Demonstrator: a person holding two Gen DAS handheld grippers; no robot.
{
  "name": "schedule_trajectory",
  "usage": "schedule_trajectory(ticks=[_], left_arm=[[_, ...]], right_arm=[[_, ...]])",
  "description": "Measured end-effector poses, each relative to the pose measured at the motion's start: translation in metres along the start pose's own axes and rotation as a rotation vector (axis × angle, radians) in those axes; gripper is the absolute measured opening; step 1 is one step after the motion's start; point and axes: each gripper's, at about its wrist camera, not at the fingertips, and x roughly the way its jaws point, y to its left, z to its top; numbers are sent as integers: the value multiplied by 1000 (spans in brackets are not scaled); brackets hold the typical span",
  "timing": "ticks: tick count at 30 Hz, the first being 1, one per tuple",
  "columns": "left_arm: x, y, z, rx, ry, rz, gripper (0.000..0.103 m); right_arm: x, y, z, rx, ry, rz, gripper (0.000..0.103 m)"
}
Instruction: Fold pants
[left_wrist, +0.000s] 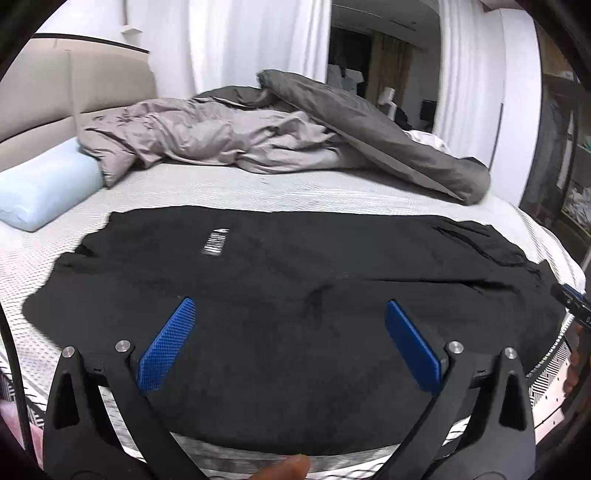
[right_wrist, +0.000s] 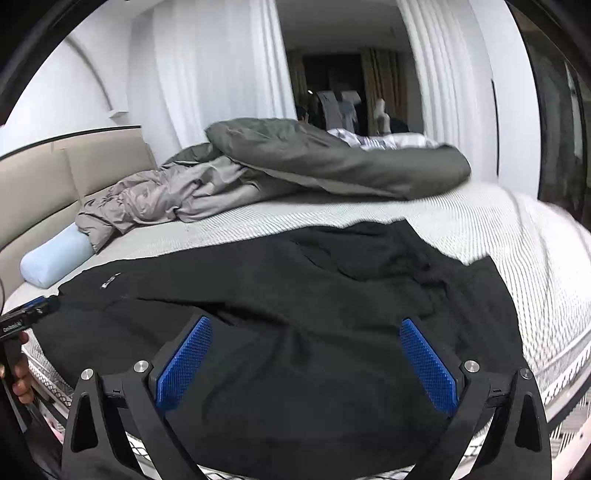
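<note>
Black pants (left_wrist: 295, 280) lie spread across the near side of the bed, with a small white label (left_wrist: 216, 242) toward the left end. In the right wrist view the same pants (right_wrist: 295, 295) are rumpled at the right end. My left gripper (left_wrist: 290, 317) hovers open above the near edge of the pants, its blue pads (left_wrist: 166, 347) wide apart with nothing between them. My right gripper (right_wrist: 306, 343) is open too, above the pants' right part. The tip of the right gripper (left_wrist: 570, 295) shows at the right edge of the left wrist view, and the left gripper (right_wrist: 26, 314) at the left edge of the right wrist view.
A crumpled grey duvet (left_wrist: 295, 136) is heaped at the far side of the white mattress (left_wrist: 258, 188). A pale blue pillow (left_wrist: 44, 188) lies at the left by the beige headboard (left_wrist: 74, 85). White curtains (right_wrist: 207, 74) hang behind. A person's fingers (right_wrist: 20, 373) hold the left gripper.
</note>
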Motion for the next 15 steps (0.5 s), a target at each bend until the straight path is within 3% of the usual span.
schedule_trajectory(ticks=[7, 11, 15], left_arm=[[-22, 93, -10, -112, 19, 145, 102], [-34, 158, -21, -217, 55, 287, 102], [-43, 216, -35, -359, 83, 278, 102]], right_arm=[[-27, -43, 0, 44, -52, -60, 103], [-35, -63, -2, 86, -22, -192, 103], [-36, -82, -5, 137, 7, -215, 103]])
